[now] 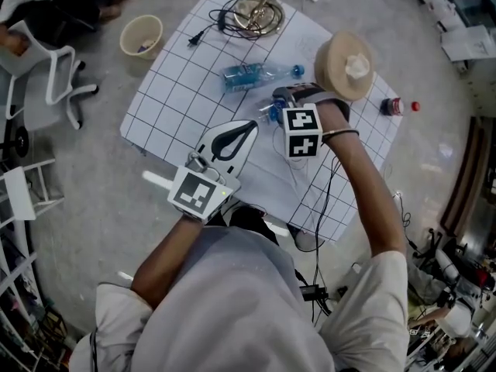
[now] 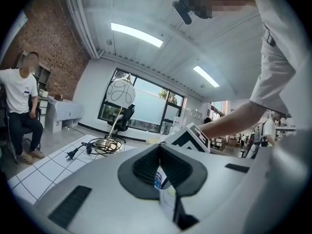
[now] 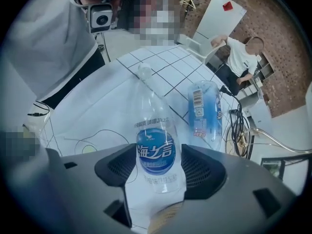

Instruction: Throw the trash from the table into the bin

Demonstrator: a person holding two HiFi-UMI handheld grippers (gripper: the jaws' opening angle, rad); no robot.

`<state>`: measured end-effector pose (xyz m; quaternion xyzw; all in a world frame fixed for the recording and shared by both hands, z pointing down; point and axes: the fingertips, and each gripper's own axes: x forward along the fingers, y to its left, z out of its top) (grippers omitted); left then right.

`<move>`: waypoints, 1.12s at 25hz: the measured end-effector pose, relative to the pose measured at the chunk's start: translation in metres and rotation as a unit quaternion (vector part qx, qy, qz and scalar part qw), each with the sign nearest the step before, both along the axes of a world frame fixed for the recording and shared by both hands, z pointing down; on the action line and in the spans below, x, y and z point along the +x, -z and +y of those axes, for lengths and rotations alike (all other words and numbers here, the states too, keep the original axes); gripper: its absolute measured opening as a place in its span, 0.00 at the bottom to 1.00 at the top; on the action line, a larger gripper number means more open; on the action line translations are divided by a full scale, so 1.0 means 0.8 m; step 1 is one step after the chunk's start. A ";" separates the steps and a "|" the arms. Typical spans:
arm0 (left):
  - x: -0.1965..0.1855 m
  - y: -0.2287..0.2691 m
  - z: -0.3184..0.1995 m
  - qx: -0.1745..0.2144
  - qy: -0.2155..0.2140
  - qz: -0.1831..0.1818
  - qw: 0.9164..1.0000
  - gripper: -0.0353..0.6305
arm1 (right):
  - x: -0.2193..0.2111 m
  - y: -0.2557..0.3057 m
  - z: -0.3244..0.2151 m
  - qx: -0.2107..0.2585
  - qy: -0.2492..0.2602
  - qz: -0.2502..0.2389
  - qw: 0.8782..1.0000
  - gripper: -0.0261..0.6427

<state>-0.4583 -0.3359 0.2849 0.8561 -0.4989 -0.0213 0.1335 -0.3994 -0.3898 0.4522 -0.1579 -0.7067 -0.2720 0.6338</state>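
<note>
A clear plastic bottle (image 3: 156, 152) with a blue label lies on the white gridded tablecloth (image 1: 178, 91). My right gripper (image 3: 158, 165) points steeply down over it, open, one pad on each side of the label. In the head view this bottle (image 1: 271, 113) peeks out beside the right gripper (image 1: 288, 99). A second bottle (image 1: 256, 74) with a blue cap lies farther back on the table, and it also shows in the right gripper view (image 3: 204, 111). My left gripper (image 1: 249, 124) hovers to the left with its tips together and nothing gripped (image 2: 160, 147). A beige bin (image 1: 141, 36) stands on the floor beyond the table's far left corner.
A round tan basket (image 1: 345, 64) with white crumpled paper sits at the table's right. A lamp base with coiled cable (image 1: 256, 14) lies at the far end. A red can (image 1: 393, 106) rests near the right edge. A white chair (image 1: 58, 84) and a seated person (image 2: 19, 96) are to the left.
</note>
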 end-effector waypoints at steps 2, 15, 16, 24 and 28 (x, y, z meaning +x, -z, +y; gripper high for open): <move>0.001 -0.002 0.000 0.000 -0.002 0.003 1.000 0.06 | -0.003 -0.006 -0.004 0.008 0.008 0.006 1.000 0.44; -0.018 -0.009 -0.009 -0.004 0.016 0.006 1.000 0.06 | -0.017 -0.028 -0.017 0.011 0.024 0.021 0.999 0.50; -0.017 -0.009 -0.008 -0.004 0.015 0.007 1.000 0.06 | -0.017 -0.029 -0.017 0.012 0.026 0.023 0.999 0.50; -0.020 -0.019 -0.007 -0.015 0.014 0.011 1.000 0.06 | -0.019 -0.028 -0.018 0.027 0.028 0.010 0.999 0.50; -0.017 -0.012 -0.008 -0.007 0.008 0.018 1.000 0.06 | -0.015 -0.026 -0.013 0.009 0.000 0.004 1.000 0.50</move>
